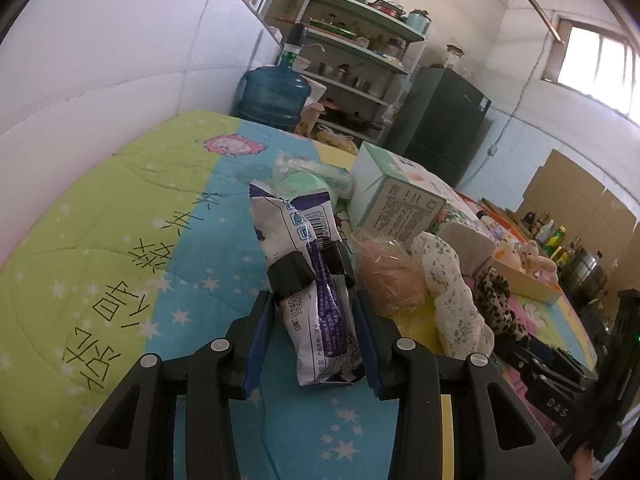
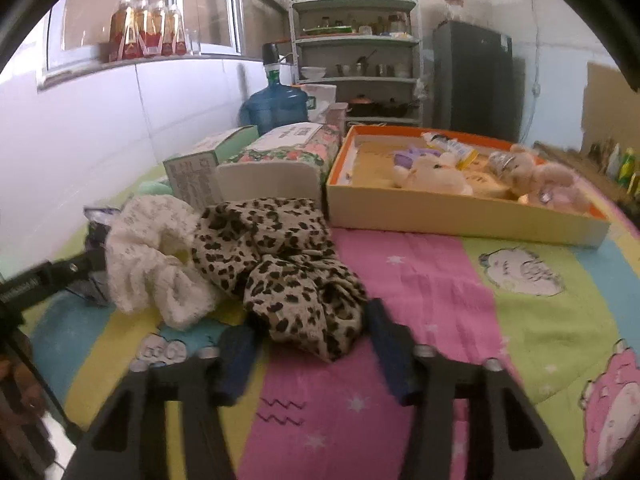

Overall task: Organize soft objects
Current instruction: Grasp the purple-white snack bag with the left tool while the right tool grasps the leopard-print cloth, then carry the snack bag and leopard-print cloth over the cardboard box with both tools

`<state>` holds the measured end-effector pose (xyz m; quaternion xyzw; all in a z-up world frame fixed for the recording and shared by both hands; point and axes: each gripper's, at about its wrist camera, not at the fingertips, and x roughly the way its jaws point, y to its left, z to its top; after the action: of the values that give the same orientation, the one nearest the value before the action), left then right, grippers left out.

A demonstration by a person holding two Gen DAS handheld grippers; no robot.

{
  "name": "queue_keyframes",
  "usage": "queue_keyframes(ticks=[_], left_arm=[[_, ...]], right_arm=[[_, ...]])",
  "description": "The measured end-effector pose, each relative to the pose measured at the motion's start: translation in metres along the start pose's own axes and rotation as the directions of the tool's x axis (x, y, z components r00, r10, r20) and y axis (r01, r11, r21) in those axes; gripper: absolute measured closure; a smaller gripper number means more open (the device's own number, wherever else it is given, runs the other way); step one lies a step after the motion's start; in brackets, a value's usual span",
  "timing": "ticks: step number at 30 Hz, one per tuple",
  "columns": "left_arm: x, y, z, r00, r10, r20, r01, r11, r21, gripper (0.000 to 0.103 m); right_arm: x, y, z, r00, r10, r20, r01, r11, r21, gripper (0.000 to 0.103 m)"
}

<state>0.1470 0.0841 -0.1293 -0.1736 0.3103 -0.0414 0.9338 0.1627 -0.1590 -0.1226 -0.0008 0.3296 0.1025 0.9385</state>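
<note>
Leopard-print fabric scrunchie (image 2: 280, 264) sits between the half-closed right gripper (image 2: 310, 354), unpinched, awaiting squeeze and lift toward the orange-rimmed cardboard tray (image 2: 460, 216); left gripper (image 1: 314, 280) clamps a purple-white plastic packet (image 1: 316, 280).

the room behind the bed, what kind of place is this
Probably a lived-in home where kitchen and sleeping space share one room: a shelf rack of pots and jars, a dark fridge and a big water jug stand just past a bed with a cartoon quilt.
</note>
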Motion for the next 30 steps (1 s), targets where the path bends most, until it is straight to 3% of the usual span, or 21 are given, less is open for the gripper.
queue_keyframes(ticks=[1, 2, 3, 10, 19, 30], left_arm=[[-0.001, -0.001, 0.000, 1.000, 0.002, 0.005, -0.002, 1.000, 0.009, 0.064], [-0.002, -0.003, 0.000, 1.000, 0.003, 0.011, -0.003, 1.000, 0.017, 0.066], [-0.002, -0.003, 0.000, 1.000, 0.006, 0.018, -0.006, 1.000, 0.024, 0.068], [-0.010, -0.001, -0.002, 0.999, -0.005, 0.049, 0.004, 1.000, 0.023, 0.071], [-0.034, -0.006, 0.003, 0.993, -0.024, 0.119, 0.020, 0.999, 0.035, 0.071], [-0.054, -0.042, 0.021, 0.986, -0.075, 0.151, 0.058, 0.991, 0.117, 0.071]], right_arm=[[-0.001, -0.002, 0.000, 1.000, 0.013, 0.004, -0.013, 1.000, 0.004, 0.074], [-0.001, -0.005, 0.000, 0.999, 0.036, 0.002, -0.036, 0.999, 0.014, 0.088], [-0.002, -0.008, 0.000, 0.998, 0.062, 0.000, -0.062, 0.998, 0.030, 0.090], [-0.010, -0.012, 0.001, 0.996, 0.088, 0.034, -0.089, 0.996, 0.018, 0.094], [-0.041, -0.007, 0.008, 0.989, 0.064, 0.136, -0.059, 0.997, -0.040, 0.094], [-0.068, -0.023, 0.021, 0.978, 0.027, 0.208, -0.022, 0.999, -0.029, 0.094]])
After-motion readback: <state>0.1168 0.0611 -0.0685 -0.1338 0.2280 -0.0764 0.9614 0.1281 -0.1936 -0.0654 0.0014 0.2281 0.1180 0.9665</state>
